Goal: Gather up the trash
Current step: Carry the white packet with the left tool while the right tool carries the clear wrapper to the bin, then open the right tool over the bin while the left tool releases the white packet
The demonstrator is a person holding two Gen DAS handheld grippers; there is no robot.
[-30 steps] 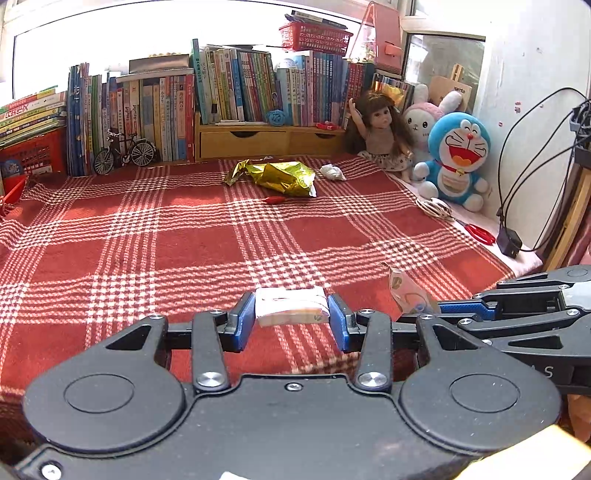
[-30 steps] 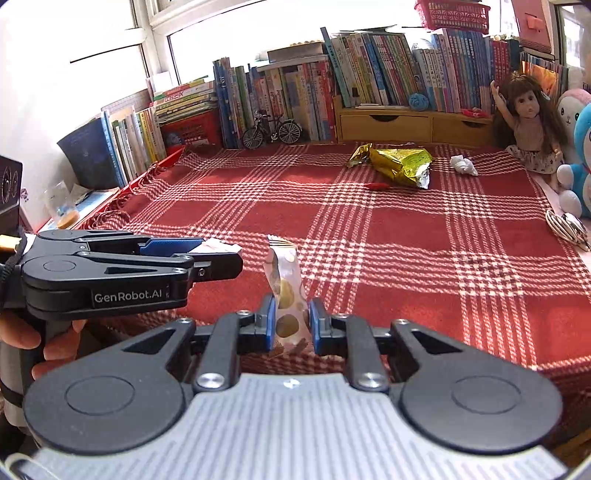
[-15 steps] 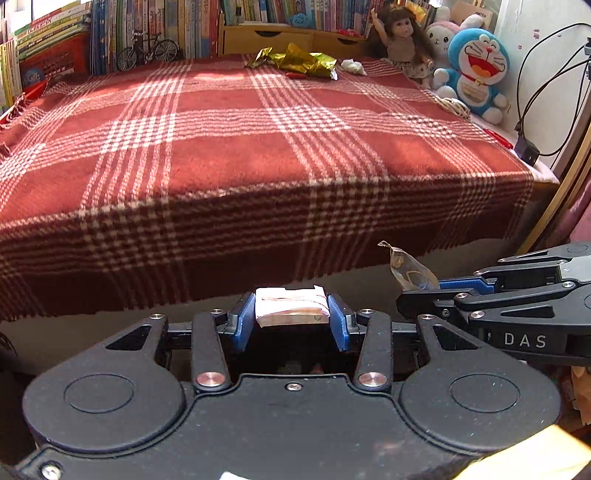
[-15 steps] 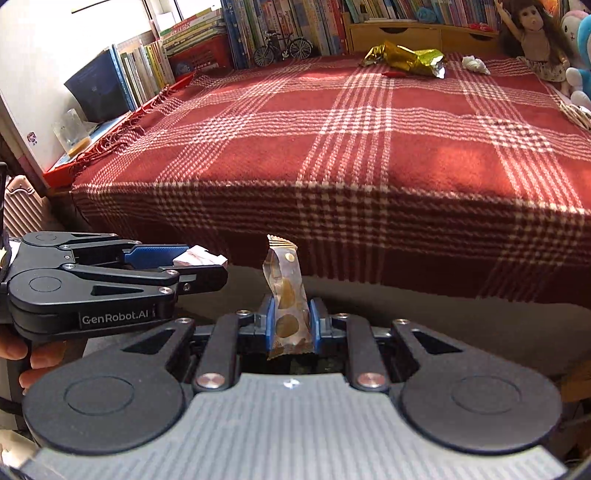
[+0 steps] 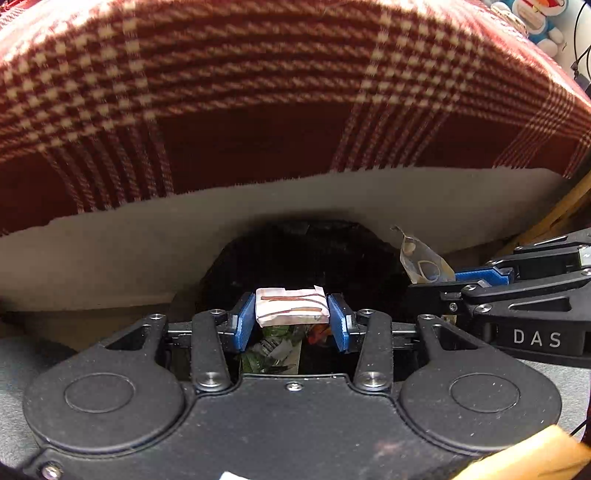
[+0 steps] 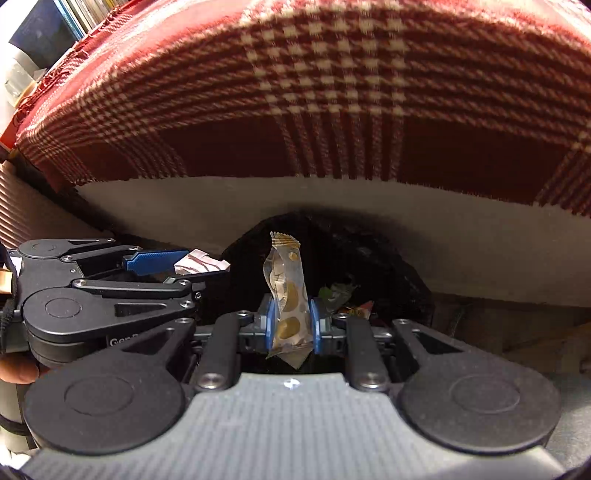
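White folded wrapper [image 5: 291, 307] pinched between left gripper [image 5: 291, 319] pads, over black bin [image 5: 306, 258]. Right gripper [image 6: 292, 325] clamped tight on clear snack wrapper [image 6: 286, 295] standing upright, also over the bin mouth. Bin holds mixed wrappers [image 5: 275, 350], green and red scraps; interior dark, contents hard to make out. Red plaid blanket [image 5: 258, 92] hangs over pale bed edge [image 5: 147, 236] behind. Doraemon plush [image 5: 535, 18] cut off top right.

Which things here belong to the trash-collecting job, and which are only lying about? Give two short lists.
Part of the job:
- white wrapper in the left gripper
- clear spotted wrapper in the right gripper
- black bin bag below, with trash inside

Just there:
- red plaid blanket
- blue plush toy
- books
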